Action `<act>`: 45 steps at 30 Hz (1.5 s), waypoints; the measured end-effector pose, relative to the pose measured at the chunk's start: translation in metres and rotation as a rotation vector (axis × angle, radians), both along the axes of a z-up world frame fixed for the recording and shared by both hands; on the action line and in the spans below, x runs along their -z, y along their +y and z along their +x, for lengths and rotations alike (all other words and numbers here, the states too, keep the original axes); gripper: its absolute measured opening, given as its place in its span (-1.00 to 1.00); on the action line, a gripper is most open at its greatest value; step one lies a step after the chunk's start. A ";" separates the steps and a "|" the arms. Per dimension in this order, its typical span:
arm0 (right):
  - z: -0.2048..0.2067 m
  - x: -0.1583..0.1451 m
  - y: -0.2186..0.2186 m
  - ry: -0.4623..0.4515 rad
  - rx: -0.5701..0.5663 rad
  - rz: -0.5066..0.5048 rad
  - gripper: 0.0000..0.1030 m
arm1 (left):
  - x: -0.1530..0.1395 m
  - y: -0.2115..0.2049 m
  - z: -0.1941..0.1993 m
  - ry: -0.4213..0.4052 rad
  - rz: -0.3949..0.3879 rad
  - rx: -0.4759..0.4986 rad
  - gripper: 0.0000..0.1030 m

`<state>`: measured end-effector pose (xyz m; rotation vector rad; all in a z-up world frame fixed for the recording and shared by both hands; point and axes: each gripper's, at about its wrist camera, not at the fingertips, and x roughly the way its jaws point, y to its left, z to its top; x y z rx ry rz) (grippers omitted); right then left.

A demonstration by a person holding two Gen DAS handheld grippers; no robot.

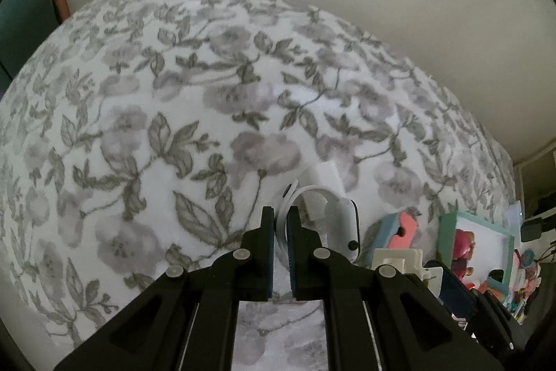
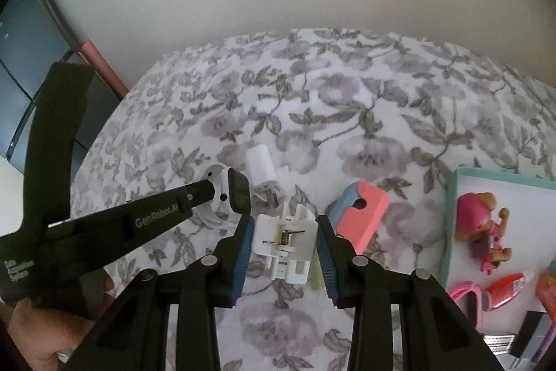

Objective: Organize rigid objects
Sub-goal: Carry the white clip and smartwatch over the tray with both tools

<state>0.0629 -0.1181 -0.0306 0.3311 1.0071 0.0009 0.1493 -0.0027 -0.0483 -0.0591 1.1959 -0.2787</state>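
Two grips: left gripper [image 1: 282, 225] jaws clamped on white smartwatch [image 1: 342, 225] band; right gripper [image 2: 283, 240] jaws clamped on white clip [image 2: 285, 240].

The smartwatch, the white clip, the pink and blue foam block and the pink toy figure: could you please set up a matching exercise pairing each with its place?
Things:
1. smartwatch
2. white clip
3. foam block
4. toy figure

Places:
A. inside the teal-rimmed tray
B. loose on the floral cloth, between the clip and the tray
C. band pinched in the left gripper
D. clamped in the right gripper

Pairs: 1-C, 2-D, 3-B, 4-A
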 end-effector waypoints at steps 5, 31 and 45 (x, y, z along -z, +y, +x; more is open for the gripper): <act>-0.010 -0.016 -0.010 -0.028 0.017 0.003 -0.26 | -0.023 -0.008 -0.009 -0.058 -0.003 0.022 -0.87; -0.075 -0.078 -0.127 -0.104 0.266 -0.020 -0.26 | -0.060 -0.103 -0.059 -0.115 -0.063 0.203 -0.87; -0.136 -0.079 -0.221 -0.053 0.504 -0.092 -0.26 | -0.058 -0.177 -0.101 -0.148 0.002 0.355 -0.87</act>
